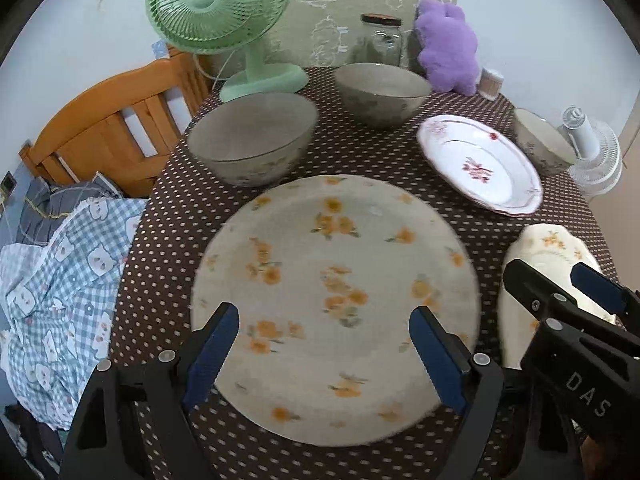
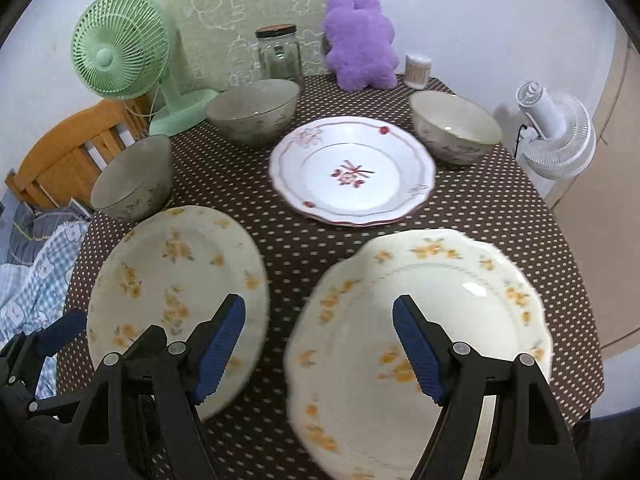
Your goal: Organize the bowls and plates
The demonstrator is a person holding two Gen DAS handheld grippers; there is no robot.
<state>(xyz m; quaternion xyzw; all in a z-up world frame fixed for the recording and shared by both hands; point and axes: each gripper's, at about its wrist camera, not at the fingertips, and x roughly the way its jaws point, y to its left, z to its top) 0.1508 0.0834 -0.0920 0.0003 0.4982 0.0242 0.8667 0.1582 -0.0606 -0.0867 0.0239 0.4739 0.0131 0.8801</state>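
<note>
Both grippers, left [image 1: 324, 354] and right [image 2: 319, 350], fingers spread, empty, over yellow-flowered plates [image 1: 334, 304] beside red-flowered plate [image 2: 352, 170]; ceramic looks rigid, slick, breakable: pinch rim.

A dotted brown table [image 2: 460, 208] carries three plates [image 2: 352, 172], three bowls [image 2: 254, 112], a fan [image 2: 120, 60] and a jar [image 2: 280, 56].

Near edge of worktop [image 2: 500, 184] taken up by flat floral plate [image 2: 176, 280] and scalloped plate [image 2: 420, 320], narrow cloth lane between; red-patterned plate [image 2: 352, 172] blocking centre; three bowls [image 2: 252, 116] ringing it, left, back and right; back edge walled by green fan [image 2: 120, 56], jar [image 2: 280, 56], purple plush [image 2: 360, 44]; open cloth at right edge only.
</note>
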